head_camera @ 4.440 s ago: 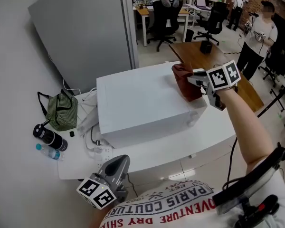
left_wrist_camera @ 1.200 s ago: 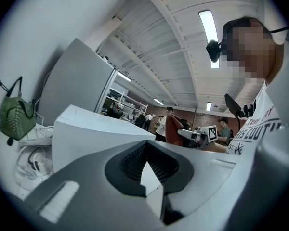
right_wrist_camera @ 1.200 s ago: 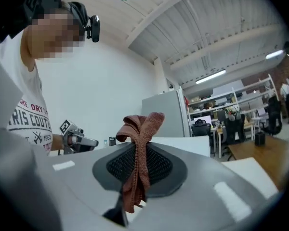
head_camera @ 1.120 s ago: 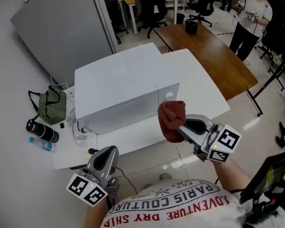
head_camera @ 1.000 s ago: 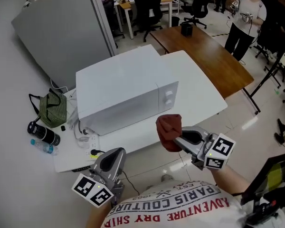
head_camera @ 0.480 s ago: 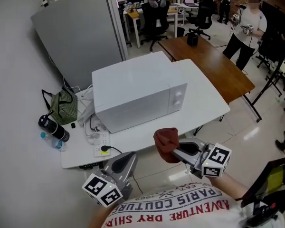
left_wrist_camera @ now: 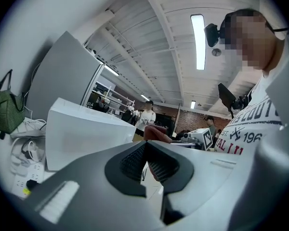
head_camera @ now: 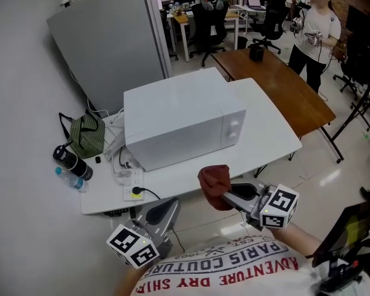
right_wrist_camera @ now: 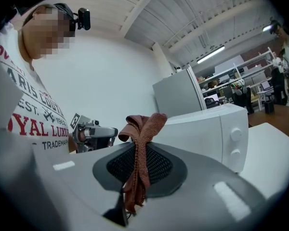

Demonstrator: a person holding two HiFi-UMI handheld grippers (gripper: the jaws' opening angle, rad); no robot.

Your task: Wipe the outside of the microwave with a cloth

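A white microwave (head_camera: 182,123) stands on a white table (head_camera: 268,137), its door and two knobs facing me. My right gripper (head_camera: 225,196) is shut on a rust-red cloth (head_camera: 214,187), held in the air off the table's front edge, apart from the microwave. In the right gripper view the cloth (right_wrist_camera: 140,148) hangs pinched between the jaws, with the microwave (right_wrist_camera: 207,131) beyond. My left gripper (head_camera: 163,209) hangs low at the front left, shut with nothing in it. The left gripper view shows the microwave (left_wrist_camera: 82,136) and the cloth (left_wrist_camera: 156,134) beyond its tip.
Left of the microwave lie a green striped bag (head_camera: 86,134), a dark flask (head_camera: 72,162), a small water bottle (head_camera: 68,177) and a power strip (head_camera: 134,180) with cables. A grey partition (head_camera: 111,39) stands behind. A brown table (head_camera: 283,91), office chairs and a standing person (head_camera: 311,32) are at the right.
My right gripper has carried the cloth from the microwave's top down to below the table's front edge. My head has drawn back, so the whole table shows. The left gripper barely moved.
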